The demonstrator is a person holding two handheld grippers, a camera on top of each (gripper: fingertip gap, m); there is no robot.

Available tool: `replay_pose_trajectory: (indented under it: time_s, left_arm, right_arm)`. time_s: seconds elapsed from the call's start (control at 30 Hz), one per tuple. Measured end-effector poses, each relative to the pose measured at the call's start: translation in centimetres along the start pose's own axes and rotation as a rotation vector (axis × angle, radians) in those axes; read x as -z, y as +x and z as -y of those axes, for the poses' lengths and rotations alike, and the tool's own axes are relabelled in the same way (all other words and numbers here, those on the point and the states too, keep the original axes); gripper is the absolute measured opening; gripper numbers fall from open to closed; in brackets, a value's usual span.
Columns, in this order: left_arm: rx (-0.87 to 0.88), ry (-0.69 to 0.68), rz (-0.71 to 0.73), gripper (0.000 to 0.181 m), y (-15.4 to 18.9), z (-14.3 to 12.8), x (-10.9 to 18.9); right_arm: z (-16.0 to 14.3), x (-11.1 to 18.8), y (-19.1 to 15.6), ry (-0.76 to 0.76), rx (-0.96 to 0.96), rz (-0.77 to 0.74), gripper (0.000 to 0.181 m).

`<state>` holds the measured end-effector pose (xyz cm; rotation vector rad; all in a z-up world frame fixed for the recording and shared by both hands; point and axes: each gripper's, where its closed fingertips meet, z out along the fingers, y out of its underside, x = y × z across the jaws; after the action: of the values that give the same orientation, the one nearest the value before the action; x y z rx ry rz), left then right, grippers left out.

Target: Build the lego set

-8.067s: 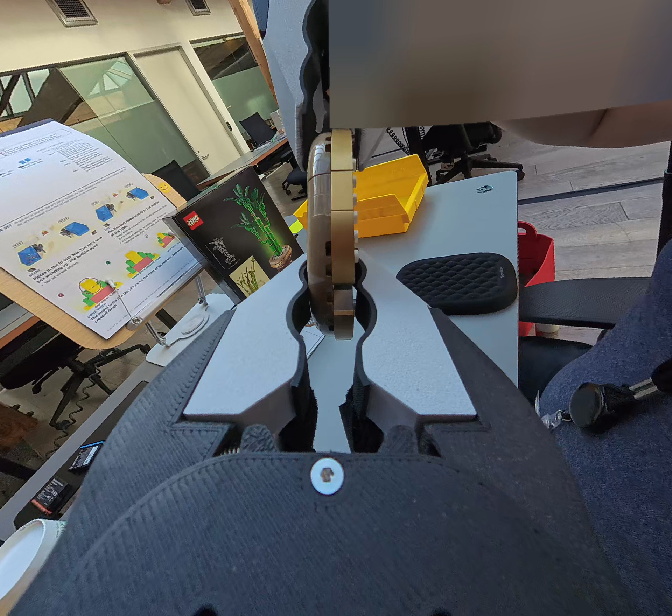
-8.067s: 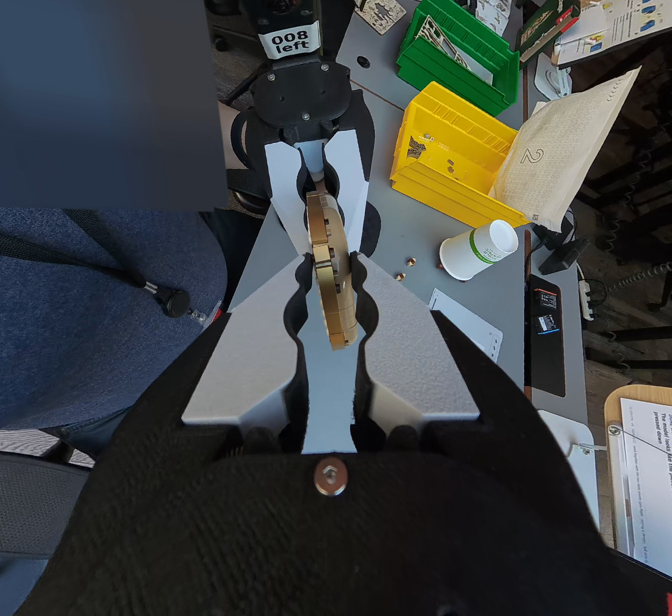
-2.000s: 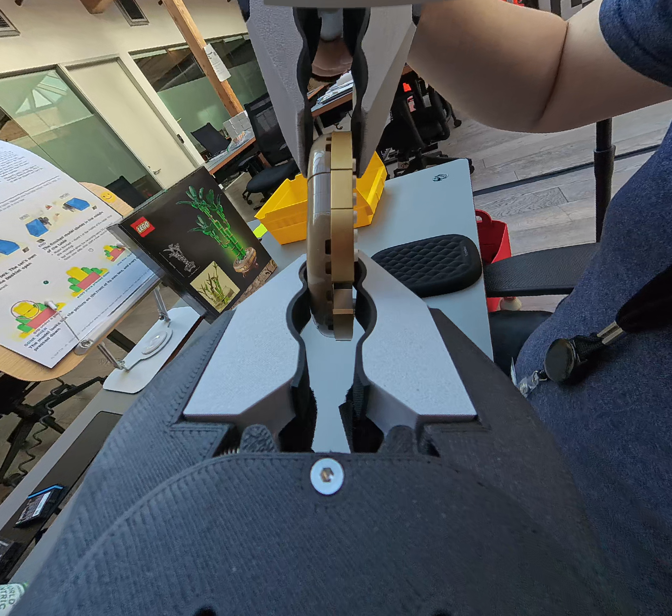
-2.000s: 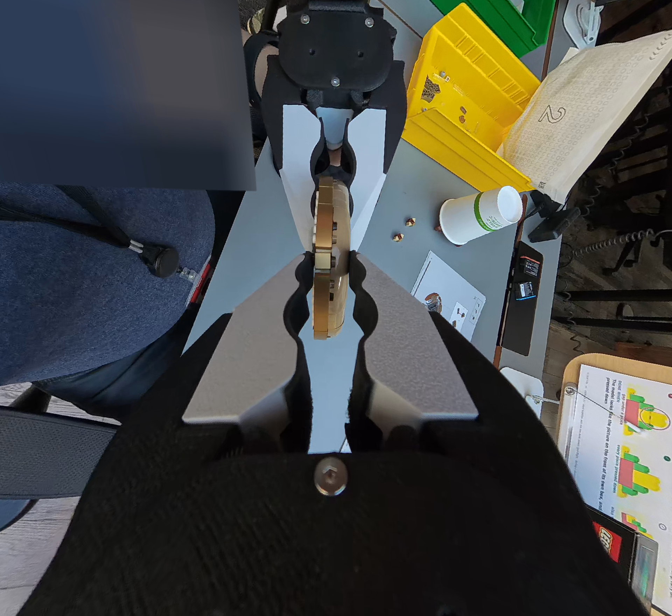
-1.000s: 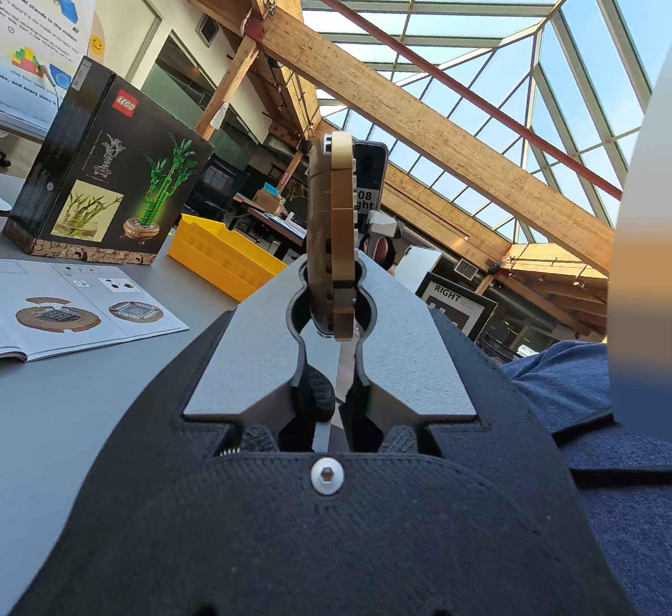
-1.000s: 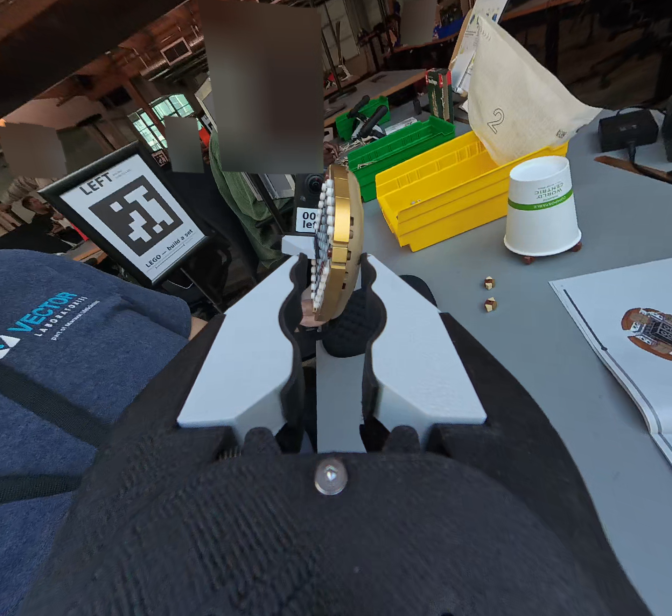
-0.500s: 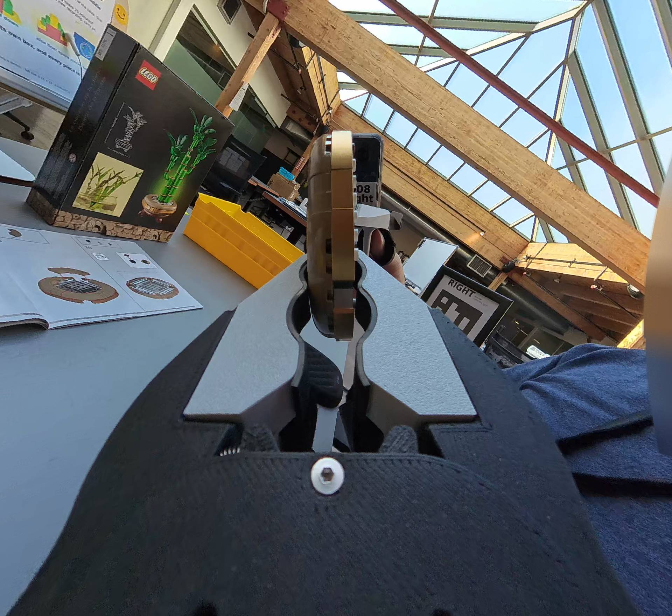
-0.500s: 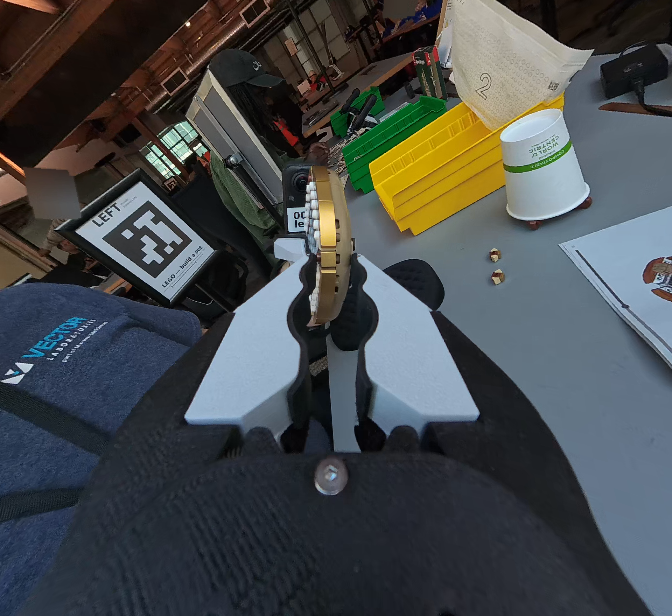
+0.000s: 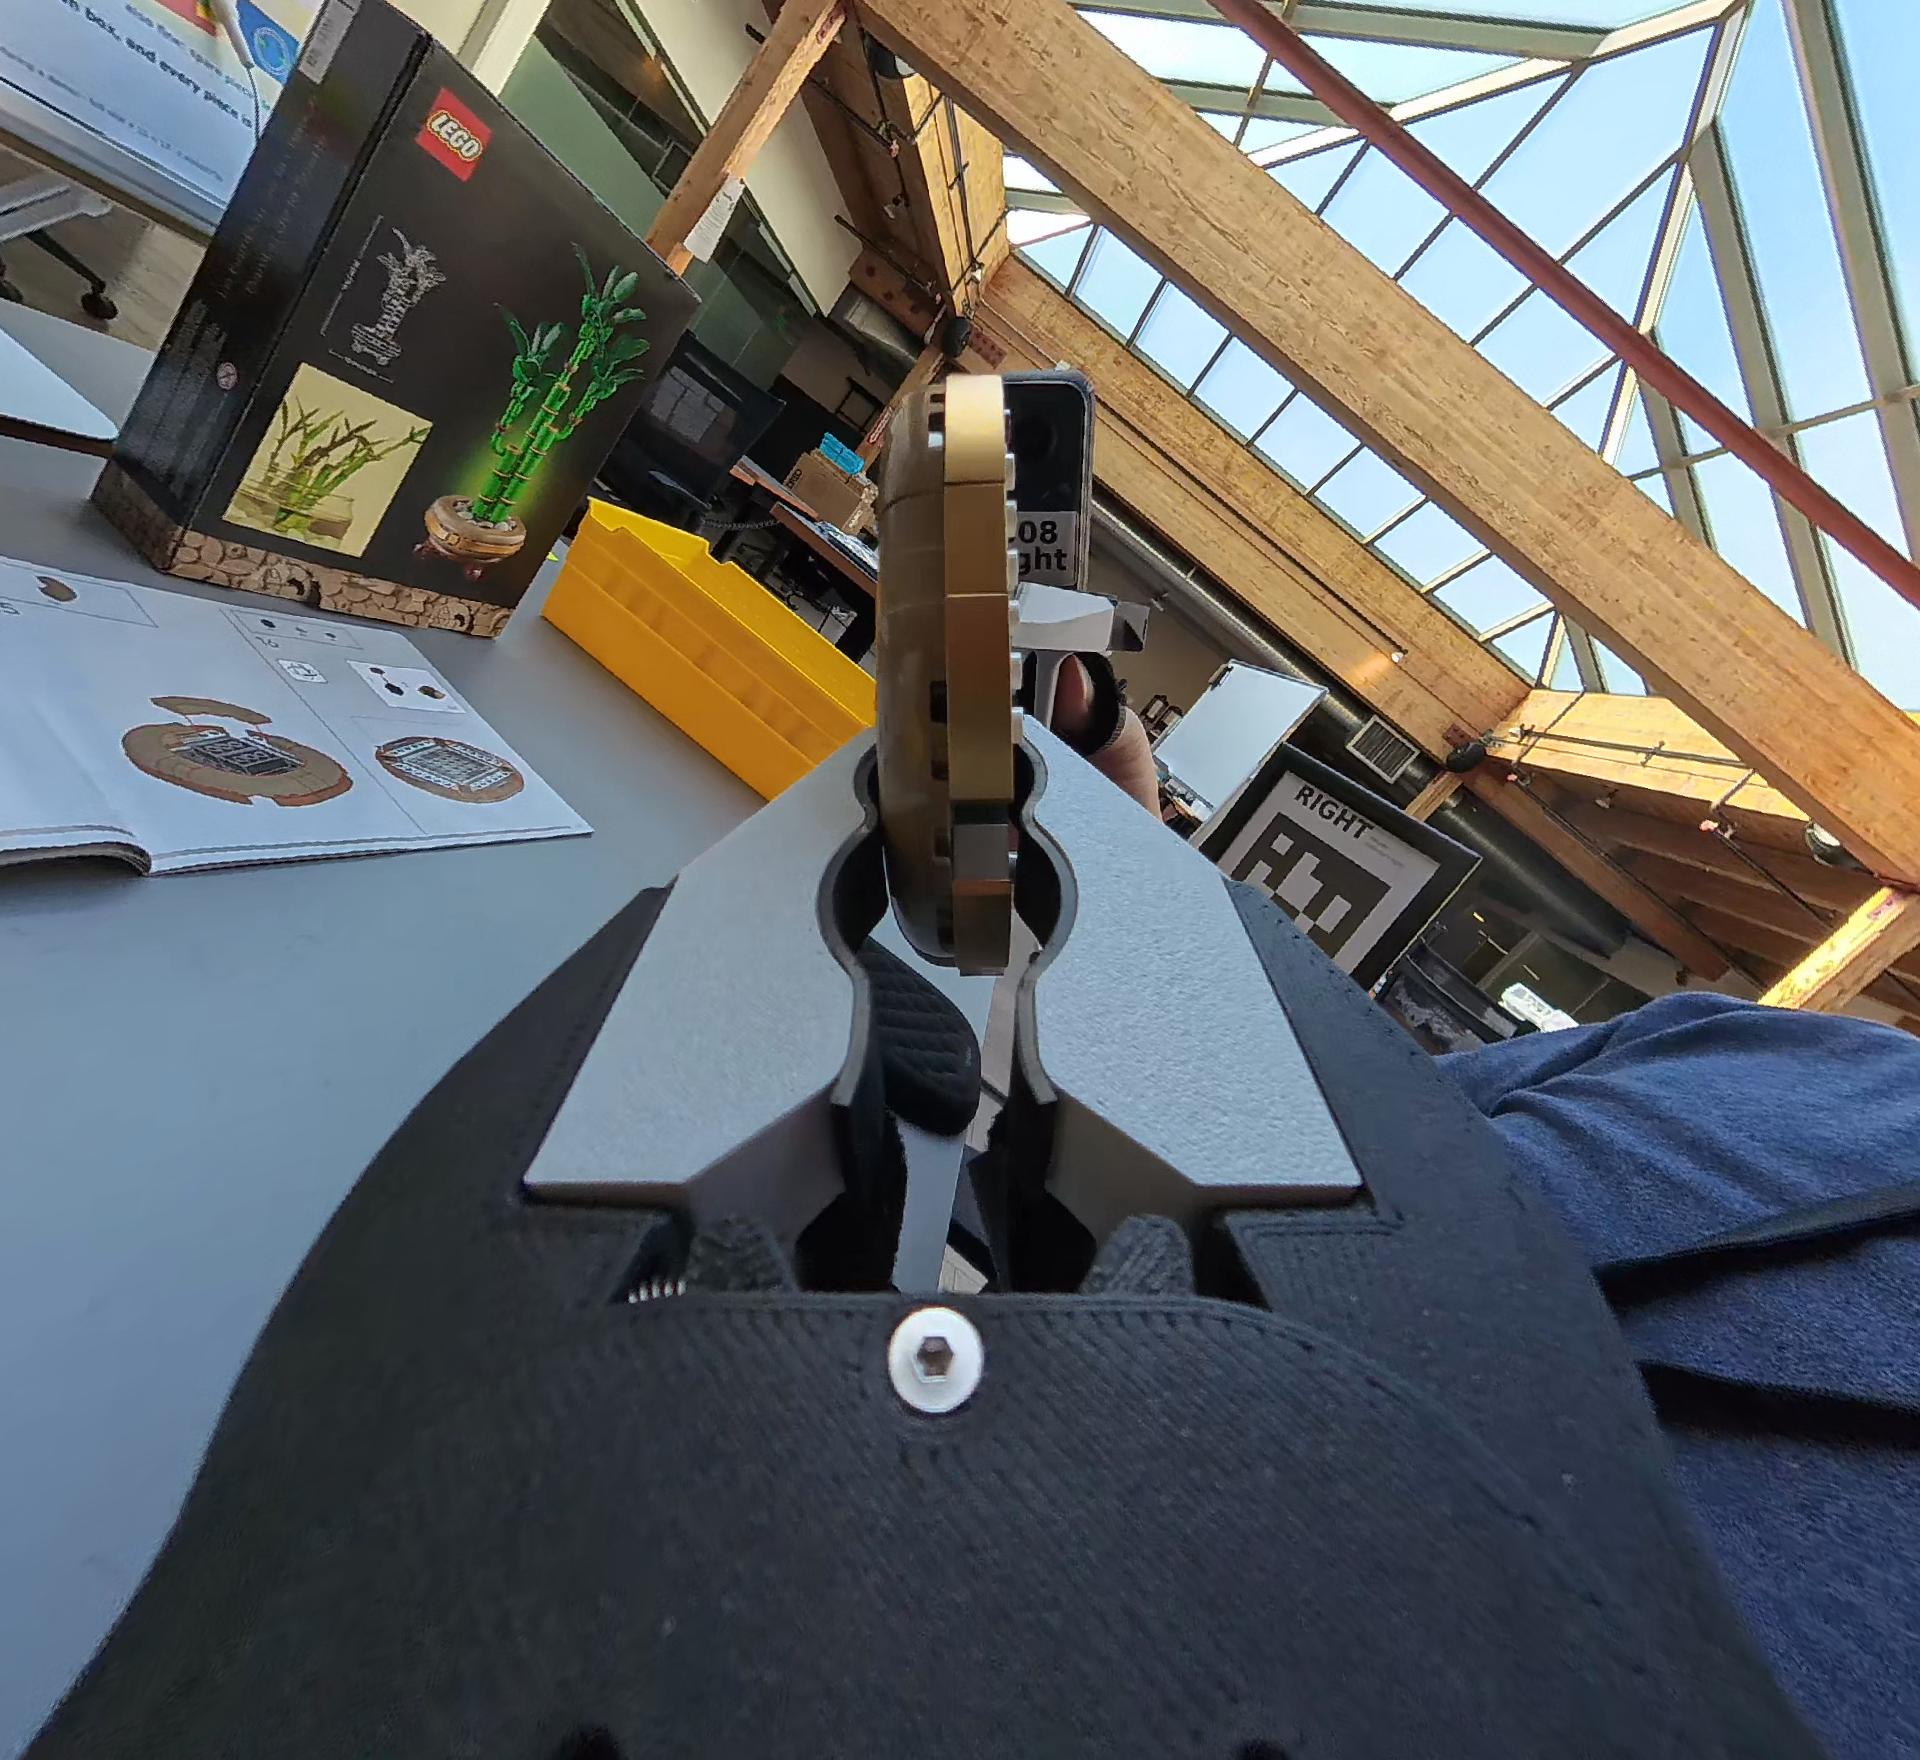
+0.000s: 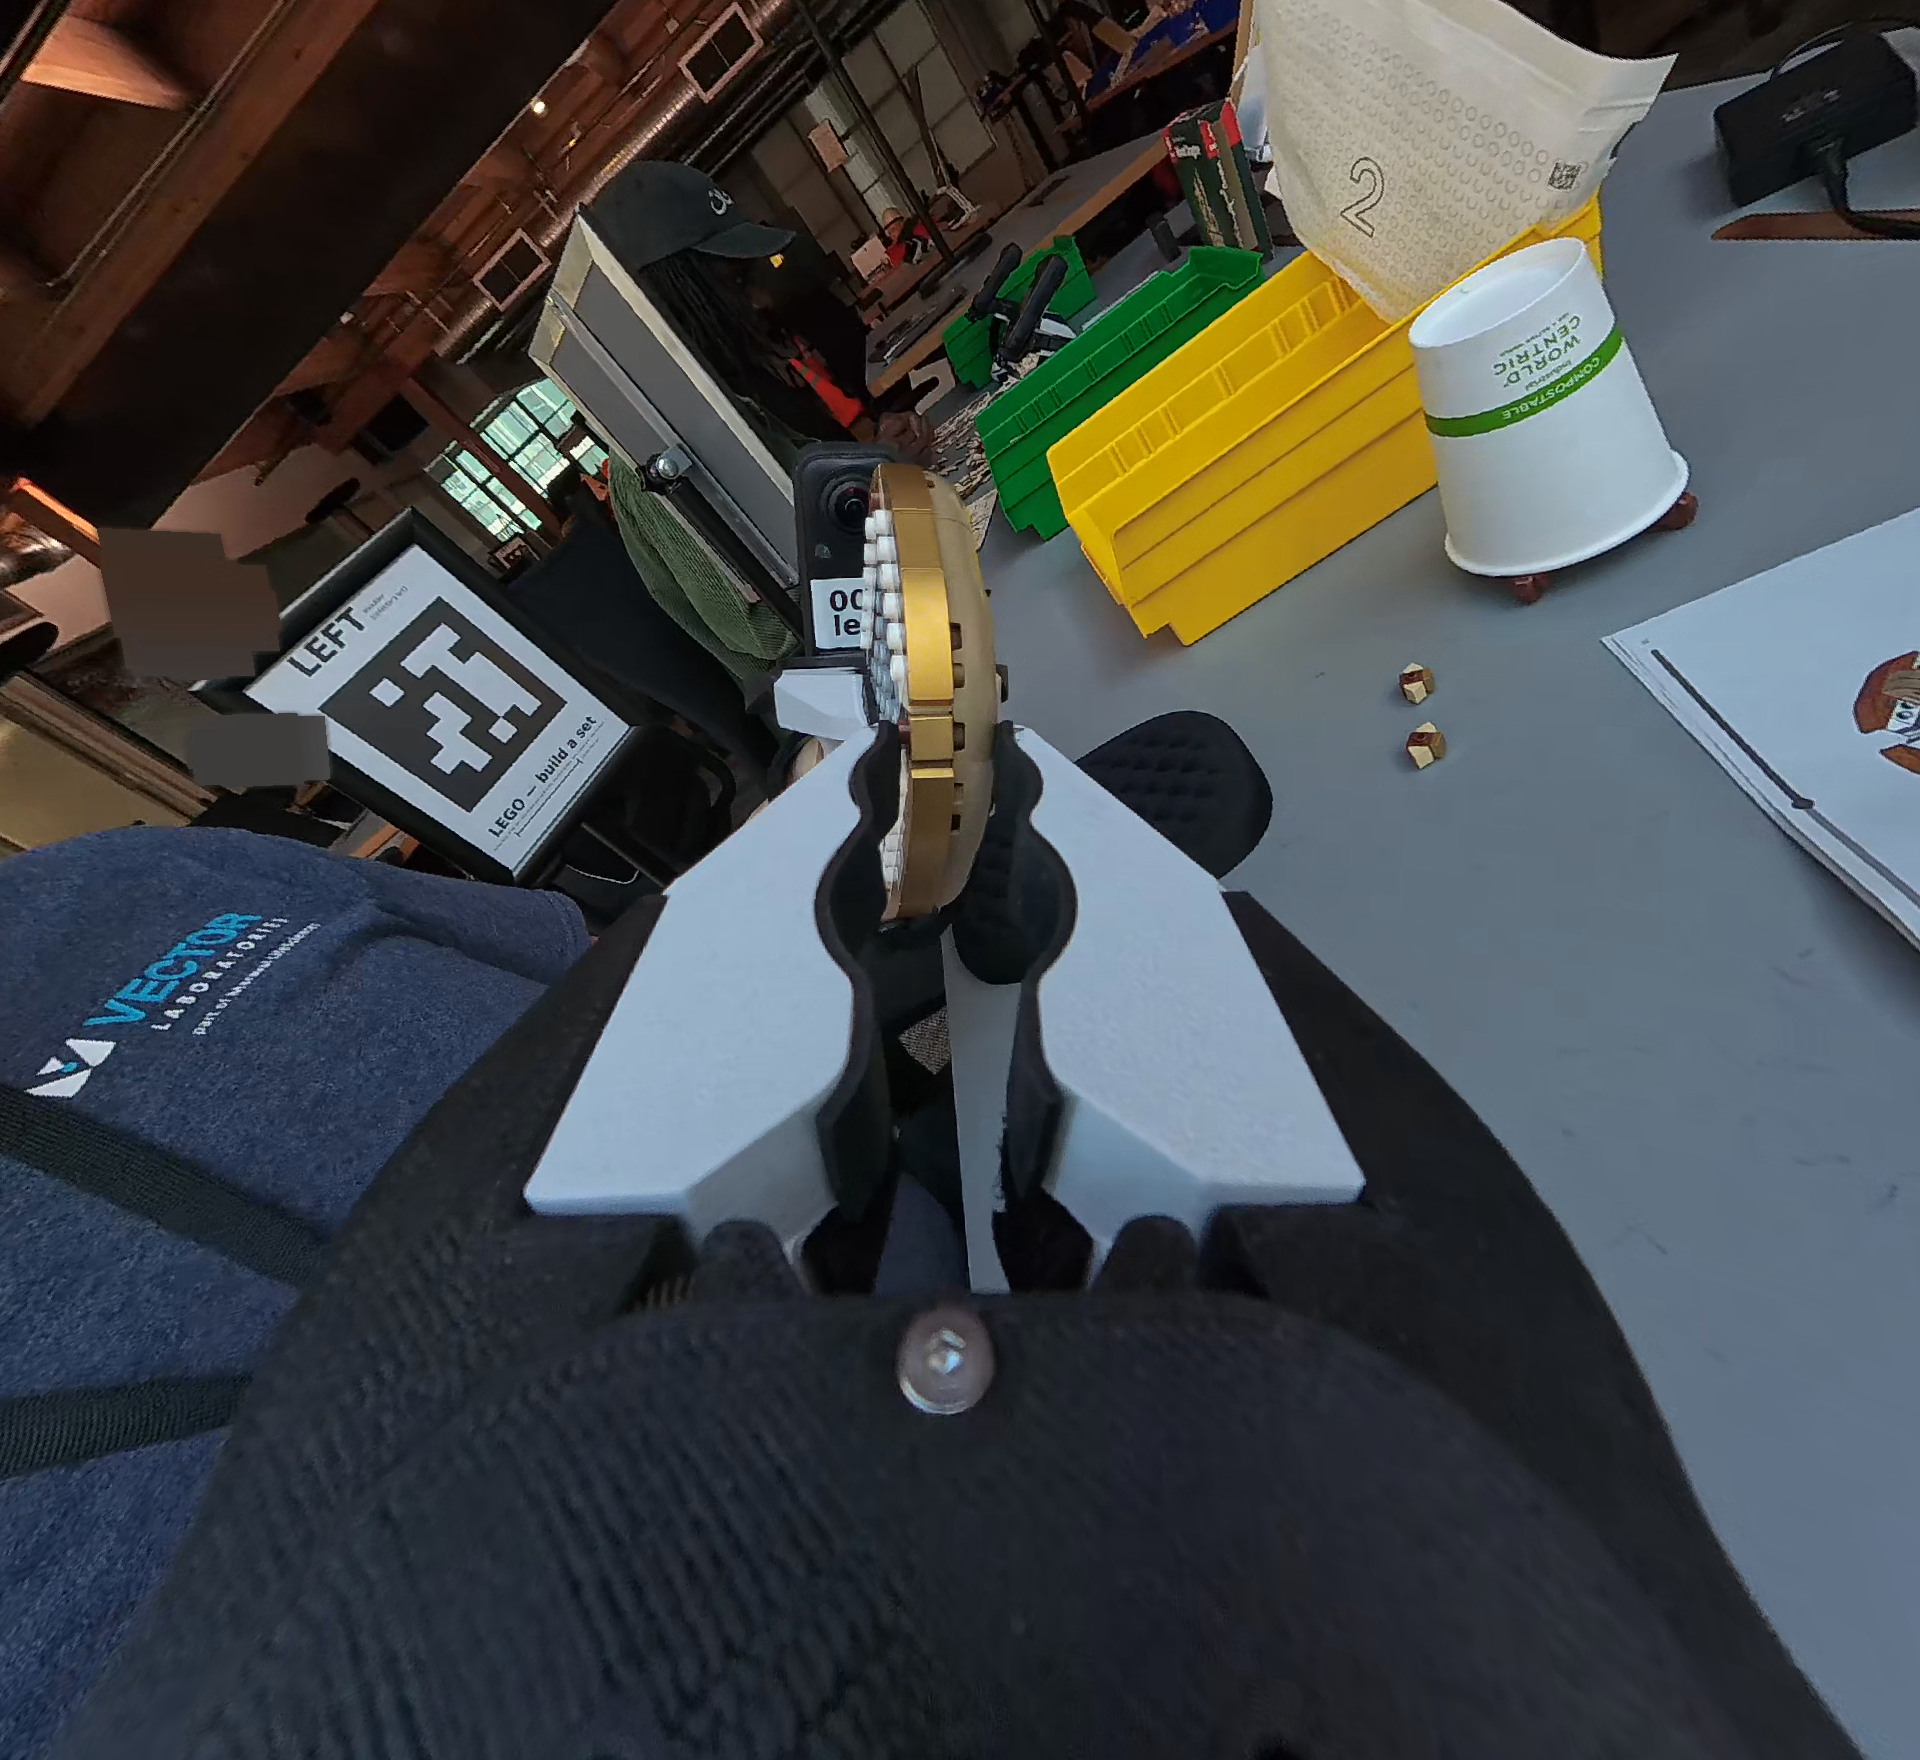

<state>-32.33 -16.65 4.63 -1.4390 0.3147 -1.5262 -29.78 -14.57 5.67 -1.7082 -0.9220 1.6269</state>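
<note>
Both tools face each other with one round gold lego disc (image 9: 956,671) edge-on between them, so each wrist view hides most of the opposite tool behind the disc; only its camera body and a labelled strip peek out. The left tool (image 9: 948,869) pinches the disc's near rim, its two grey fingers (image 9: 748,962) pressed against either face. The right tool (image 10: 940,837) likewise pinches the opposite rim. Mosaic patches cover spots at the left of the right wrist view.

The grey counter (image 10: 1507,1035) carries a yellow bin (image 10: 1247,463) with a green bin (image 10: 1101,360) behind it, a cream paper bag (image 10: 1403,100) leaning on the yellow one, an upturned white paper cup (image 10: 1548,432), two small tan lego pieces (image 10: 1418,713), a black wrist rest (image 10: 1184,775) and an open instruction booklet (image 9: 260,754), cut off at the frame edge in the right wrist view. A black lego box (image 9: 395,328) showing a bamboo plant stands upright beyond the booklet. Framed marker signs (image 10: 436,702) stand off the counter's edge. Overhead are timber beams (image 9: 1351,235) and a glass roof.

The disc is held upright above the counter's near edge, gold around its rim, with white studs (image 10: 883,630) covering one face and a smoother brownish face opposite.
</note>
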Motion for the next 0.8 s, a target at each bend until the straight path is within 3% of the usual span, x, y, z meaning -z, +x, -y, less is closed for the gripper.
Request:
replay_pose_trajectory:
  time_s: [0.1, 0.17, 0.2, 0.47, 0.57, 0.6, 0.73, 0.8]
  left_arm:
    - [0.020, 0.000, -0.008, 0.018, 0.1, 0.1, 0.0]
    - [0.029, 0.002, 0.000, 0.018, 0.0, 0.2, -0.1]
    - [0.037, 0.000, 0.000, 0.018, -0.1, 0.1, -0.1]
    - [0.088, -0.073, 0.022, 0.017, -0.8, -1.7, -0.7]
    - [0.109, -0.098, 0.033, 0.017, -1.2, -2.2, -0.7]
    - [0.118, -0.110, 0.041, 0.017, -1.4, -2.5, -0.7]
    - [0.134, -0.146, 0.049, 0.019, -2.1, -3.1, -0.5]
    - [0.121, -0.171, 0.054, 0.028, -2.4, -3.3, -0.2]
  right_arm:
    - [0.1, 0.0, -0.2, 0.026, -0.016, 0.041, 0.018]
    - [0.0, -0.1, 0.0, 0.040, -0.030, 0.052, 0.054]
    - [-0.3, -0.3, 0.2, 0.037, -0.034, 0.046, 0.062]
    - [-1.5, -2.1, 0.9, 0.097, -0.202, 0.131, 0.048]
    - [-2.6, -2.8, 0.9, 0.056, -0.249, 0.158, 0.032]
    - [-2.6, -2.9, 0.9, 0.068, -0.259, 0.170, 0.019]
    - [-3.3, -2.9, 1.9, 0.078, -0.338, 0.175, 0.018]
    - [-3.4, -2.7, 2.7, 0.115, -0.407, 0.187, 0.018]
